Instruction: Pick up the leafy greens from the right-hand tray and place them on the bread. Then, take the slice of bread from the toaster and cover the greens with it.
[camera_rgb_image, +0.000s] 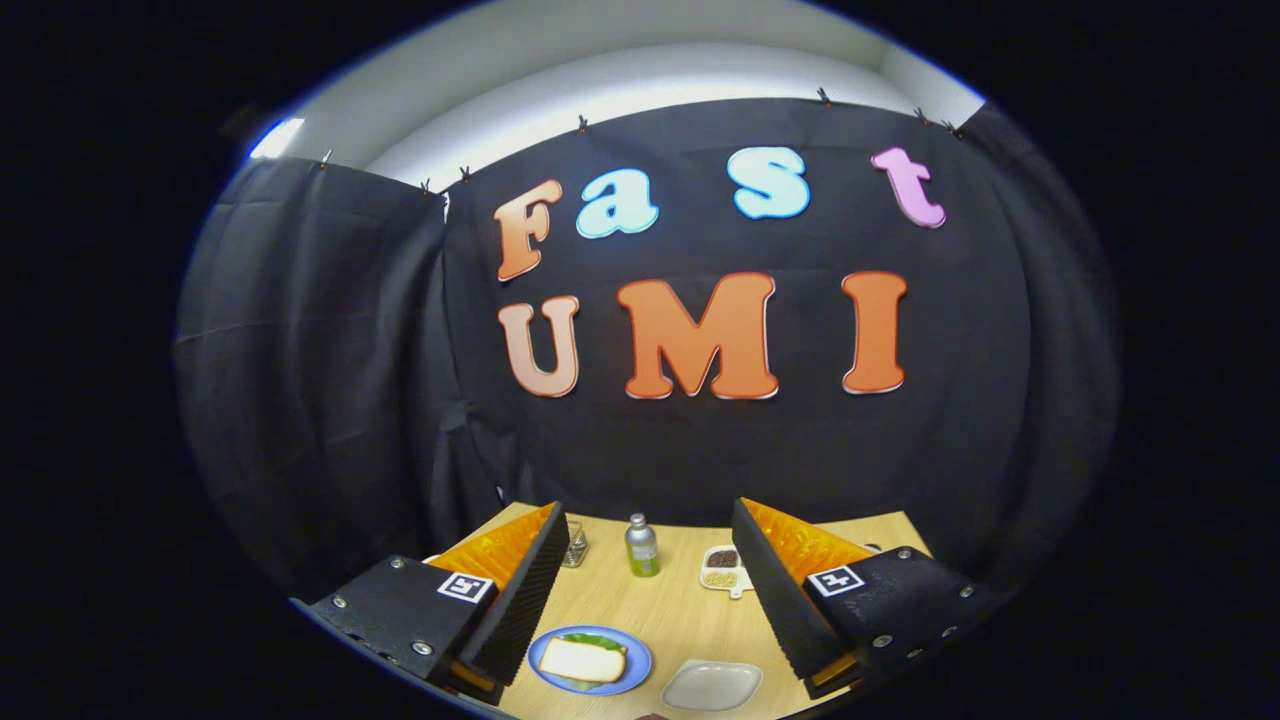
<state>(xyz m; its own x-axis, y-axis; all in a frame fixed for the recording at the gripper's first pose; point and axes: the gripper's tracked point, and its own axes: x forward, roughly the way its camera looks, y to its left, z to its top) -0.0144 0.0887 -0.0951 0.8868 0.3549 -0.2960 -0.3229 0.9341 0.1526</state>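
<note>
On blue plate (636, 668) — bread (583, 660) covering greens (592, 640), hand-held gripper (652, 555) open

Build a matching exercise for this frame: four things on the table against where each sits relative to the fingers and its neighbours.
Things:
1. blue plate
2. white tray
3. green bottle
4. divided condiment dish

Places:
A. far side of the table, beyond the gap between the fingers
B. near side, next to the left finger, carrying bread over greens
C. far side, close to the right finger
D. near side, bare, right of the plate

Pairs: 1-B, 2-D, 3-A, 4-C.

The gripper is open, holding nothing.
</note>
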